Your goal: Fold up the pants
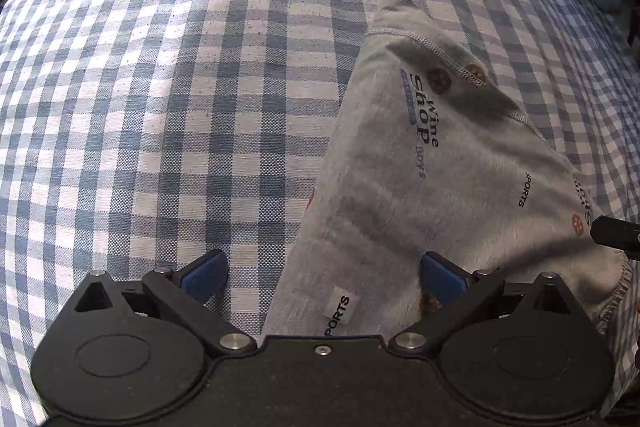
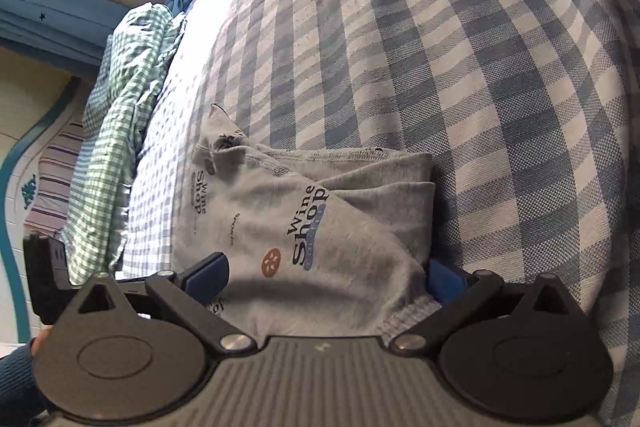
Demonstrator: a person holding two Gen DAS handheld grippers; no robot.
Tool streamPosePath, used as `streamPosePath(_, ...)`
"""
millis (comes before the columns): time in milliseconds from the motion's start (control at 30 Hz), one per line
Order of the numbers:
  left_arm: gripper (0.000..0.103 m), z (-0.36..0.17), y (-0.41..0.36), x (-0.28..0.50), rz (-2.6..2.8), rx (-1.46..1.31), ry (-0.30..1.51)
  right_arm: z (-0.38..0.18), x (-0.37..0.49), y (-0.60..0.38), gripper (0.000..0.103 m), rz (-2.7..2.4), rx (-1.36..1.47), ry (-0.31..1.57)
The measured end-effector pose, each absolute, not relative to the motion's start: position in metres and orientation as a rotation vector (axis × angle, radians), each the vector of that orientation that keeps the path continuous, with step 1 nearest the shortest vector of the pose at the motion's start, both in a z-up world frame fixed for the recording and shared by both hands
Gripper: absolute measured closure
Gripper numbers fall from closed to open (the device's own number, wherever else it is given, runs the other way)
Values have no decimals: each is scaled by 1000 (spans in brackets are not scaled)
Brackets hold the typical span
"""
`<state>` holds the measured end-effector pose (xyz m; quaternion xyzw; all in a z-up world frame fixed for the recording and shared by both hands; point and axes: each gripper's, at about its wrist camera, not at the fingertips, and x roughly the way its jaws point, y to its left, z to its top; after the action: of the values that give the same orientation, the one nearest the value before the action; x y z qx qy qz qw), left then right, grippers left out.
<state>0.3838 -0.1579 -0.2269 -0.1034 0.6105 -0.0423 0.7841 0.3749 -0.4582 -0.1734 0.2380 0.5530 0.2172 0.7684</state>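
The grey pants (image 1: 420, 187), printed with small logos, are seen lying in stacked layers on the checked bed (image 1: 160, 107), nearer one side edge than the middle. They are judged light, soft and limp knit, apt to sag and slide layer over layer (no stiffness to be relied on). A hold is best taken at the stitched hem or a doubled fold edge. The left gripper (image 1: 324, 273) and right gripper (image 2: 326, 273) are both held with jaws wide, straddling the cloth, nothing pinched.
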Motion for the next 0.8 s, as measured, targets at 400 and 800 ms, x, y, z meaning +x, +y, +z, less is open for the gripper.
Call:
streamPosePath(400,27,-217,-160,385,-56,-240,1322,-160,351,-438,47,315,274,1171)
streamPosePath(800,66,-209,-176,381,-71,-249,1311,-147,343,-426,58,271,195,1140)
